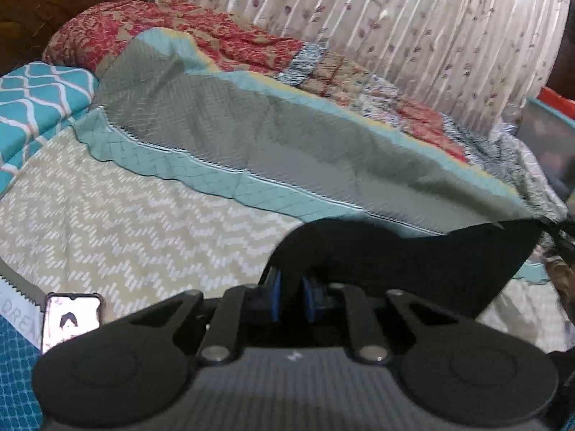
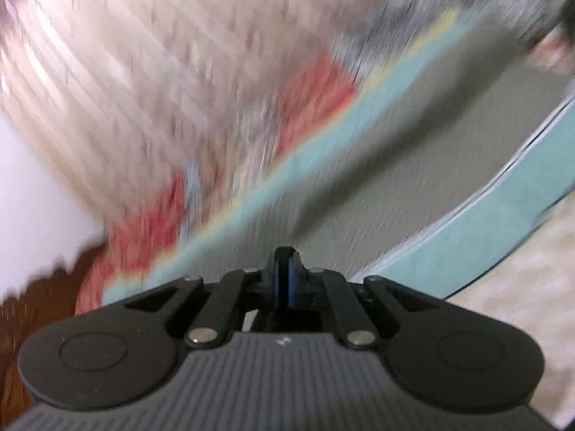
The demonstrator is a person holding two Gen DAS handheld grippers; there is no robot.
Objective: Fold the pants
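In the left wrist view the black pants (image 1: 413, 262) hang in a wide fold right in front of my left gripper (image 1: 291, 300). Its blue-padded fingers (image 1: 276, 296) are closed on the cloth, which is stretched off to the right and held above the bed. In the right wrist view my right gripper (image 2: 286, 276) has its blue pads (image 2: 293, 280) pressed together. No pants cloth shows there, and the view is heavily blurred and tilted.
A beige zigzag bedsheet (image 1: 125, 222) covers the bed. A grey and teal quilt (image 1: 230, 136) lies across it, with a red patterned blanket (image 1: 201, 36) and curtain (image 1: 413, 36) behind. A phone (image 1: 70, 319) lies at the lower left, a teal pillow (image 1: 32, 107) at the left.
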